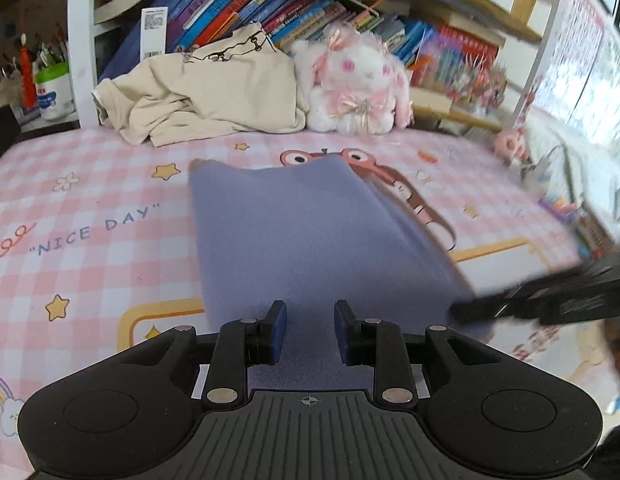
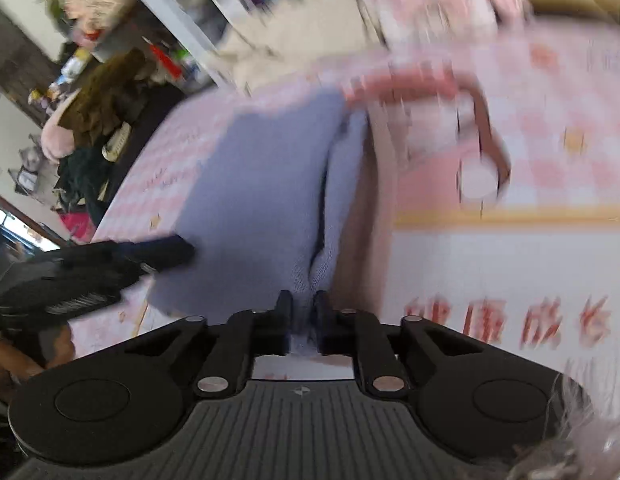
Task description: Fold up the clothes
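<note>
Lavender knit mid-fold on the pink bed

Lavender knit (image 1: 310, 232) looks soft, fine-ribbed, no print. It lies flat as a long folded strip in the middle of the pink checked sheet (image 1: 90, 208), w/ one edge doubled up on my right side. My right gripper (image 2: 301, 312) is pinched on a fold of that edge, fabric bunched btwn the fingers. Left gripper (image 1: 310, 328) sits over the near end, fingers apart, nothing in them. Right cam is blurry. Beige garment (image 1: 198, 92) and plush bunny (image 1: 354, 80) lie at the far edge by the books (image 1: 250, 4).
</note>
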